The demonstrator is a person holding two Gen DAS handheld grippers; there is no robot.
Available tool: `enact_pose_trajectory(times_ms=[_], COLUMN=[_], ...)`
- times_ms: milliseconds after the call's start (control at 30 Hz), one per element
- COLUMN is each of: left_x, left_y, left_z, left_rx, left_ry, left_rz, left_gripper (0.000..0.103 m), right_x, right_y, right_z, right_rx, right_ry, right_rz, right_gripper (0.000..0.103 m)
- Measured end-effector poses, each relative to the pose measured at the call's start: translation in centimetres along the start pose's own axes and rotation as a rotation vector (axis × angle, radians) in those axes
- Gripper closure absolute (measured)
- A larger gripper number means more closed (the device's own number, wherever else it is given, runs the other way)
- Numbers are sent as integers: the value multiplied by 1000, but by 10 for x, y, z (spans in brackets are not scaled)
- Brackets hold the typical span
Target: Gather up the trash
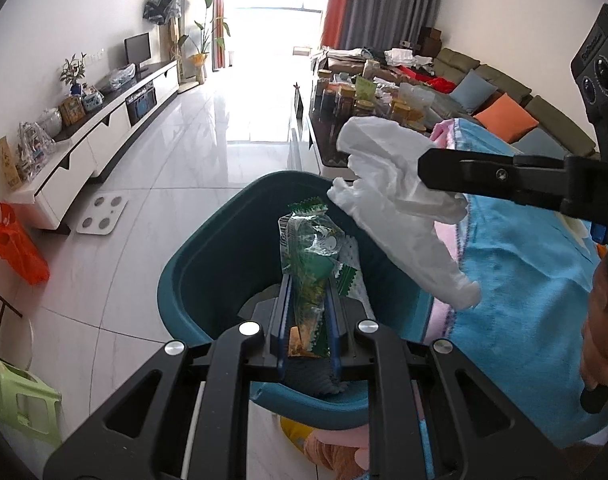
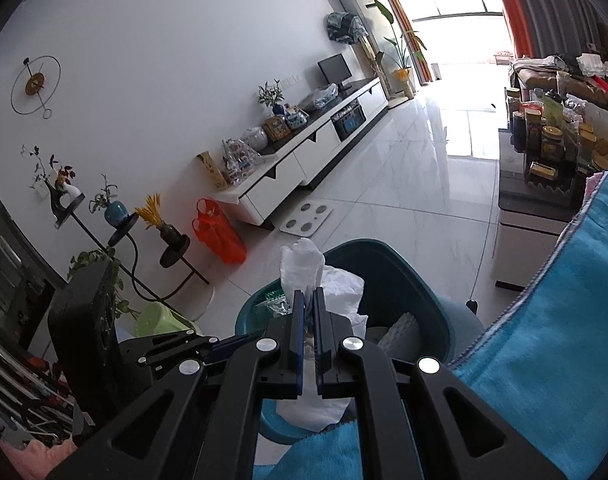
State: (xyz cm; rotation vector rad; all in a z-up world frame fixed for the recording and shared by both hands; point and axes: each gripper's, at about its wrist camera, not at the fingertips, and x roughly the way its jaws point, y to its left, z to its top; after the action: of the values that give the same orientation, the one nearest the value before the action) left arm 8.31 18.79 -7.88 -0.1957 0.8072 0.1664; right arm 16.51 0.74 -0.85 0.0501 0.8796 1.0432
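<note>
Pinching a crinkled green-and-clear snack wrapper (image 1: 310, 264), the left gripper (image 1: 308, 312) is holding its jaws pressed against the wrapper's lower half, directly above the open mouth of the teal bin (image 1: 207, 268). The wrapper is showing a barcode panel and zigzag-cut edges; its printing is too small to read. The right gripper (image 1: 436, 176) is reaching in from the bin's right side, its jaws nearly together and clamping one crumpled white tissue (image 1: 400, 192), soft and creased, which is hanging over the bin's right rim. In the right wrist view, that tissue (image 2: 324, 284) is standing up between the narrow black fingers (image 2: 297, 320), which are carrying blue edge strips, and the bin (image 2: 404, 276) is sitting just beyond them with one more pale crumpled piece lying inside. A single letter "D" is showing in white on the right gripper's black body; lettering on its camera block is blurred. A fluffy blue towel (image 1: 516, 264) with a pink border is lying right of the bin, touching its rim. Left of the bin, on glossy white floor tiles, one square white scale (image 1: 102, 214) with four round pads is lying flat, and one orange mesh bag (image 1: 17, 244) is leaning farther left.
</note>
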Motion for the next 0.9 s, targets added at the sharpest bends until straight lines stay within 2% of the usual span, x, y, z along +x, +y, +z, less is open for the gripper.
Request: enact_pose_trajectory(times_ms=[200,300,433,533,733,900], left_x=[19,27,33,35,23,-4], left_y=[1,6,11,17,15,-9], left_z=[1,1,-2,-4,-6,-8], left_rx=[-20,-30,-51,-68,-67,-17], left_ry=[30,41,50,48,9,-67], left_rz=[11,18,22,31,44,-12], left_gripper=[86,85,72,69,61,54], right_x=[19,25,29,26,1,-44], right_y=[-1,-4,-8,-11,-12,-13], right_z=[4,4,1,-1,-8,-22], right_rx=[33,47,67,79,64,24], right_ry=[28,43,54,50,24,-28], right_rz=[-16,-27,-41,-43,-38,-41], right_gripper=[99,95,85,84,82,75])
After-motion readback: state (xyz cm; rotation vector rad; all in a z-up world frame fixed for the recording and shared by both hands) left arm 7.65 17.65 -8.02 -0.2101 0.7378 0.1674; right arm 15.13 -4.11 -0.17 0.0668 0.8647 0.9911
